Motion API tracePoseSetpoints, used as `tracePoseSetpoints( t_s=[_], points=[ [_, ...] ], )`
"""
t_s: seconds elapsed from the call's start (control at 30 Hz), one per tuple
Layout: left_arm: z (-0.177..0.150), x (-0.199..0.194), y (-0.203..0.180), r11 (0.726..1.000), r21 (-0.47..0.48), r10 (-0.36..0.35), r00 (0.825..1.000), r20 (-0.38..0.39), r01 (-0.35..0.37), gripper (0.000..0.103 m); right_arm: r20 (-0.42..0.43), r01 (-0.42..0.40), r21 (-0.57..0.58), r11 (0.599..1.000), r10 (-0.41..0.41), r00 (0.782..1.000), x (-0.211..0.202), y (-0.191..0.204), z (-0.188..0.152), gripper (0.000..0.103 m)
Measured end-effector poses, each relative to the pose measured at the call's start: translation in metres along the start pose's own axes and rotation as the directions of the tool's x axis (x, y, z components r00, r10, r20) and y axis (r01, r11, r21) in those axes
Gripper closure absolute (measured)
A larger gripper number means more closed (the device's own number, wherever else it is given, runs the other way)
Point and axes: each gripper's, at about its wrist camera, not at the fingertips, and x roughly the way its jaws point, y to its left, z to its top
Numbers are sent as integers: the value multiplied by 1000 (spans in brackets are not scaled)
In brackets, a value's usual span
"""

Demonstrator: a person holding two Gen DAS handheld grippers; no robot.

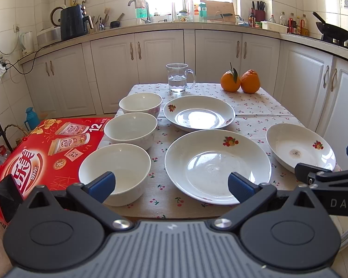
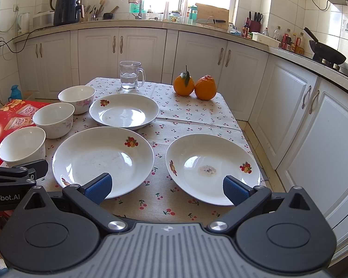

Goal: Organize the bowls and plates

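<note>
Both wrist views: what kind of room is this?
Most likely a home kitchen: wok on a stove, sink tap under a window, knife block on the counter. Plates and bowls sit on a small cloth-covered table.

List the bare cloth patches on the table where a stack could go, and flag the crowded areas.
Free: the far right corner of the table, bordered by the oranges, the far plate and the stained plate. A smaller strip lies along the near edge, below the middle plate. Crowded: the left edge, where three bowls sit in a tight column beside the plates.
</note>
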Motion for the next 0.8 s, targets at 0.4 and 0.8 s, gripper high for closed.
tracePoseSetpoints(
  t_s=[0.4, 0.8],
  points=[
    [0, 1, -1, 1000, 5, 0, 1000, 2, 0, 1, 2, 6, -2, 1000, -6, 1000, 0, -1, -1, 0],
    [3, 5, -5, 1000, 18, -4, 1000, -5, 4, 1, 3, -3, 5, 1000, 3, 1000, 2, -3, 0, 0]
  ],
)
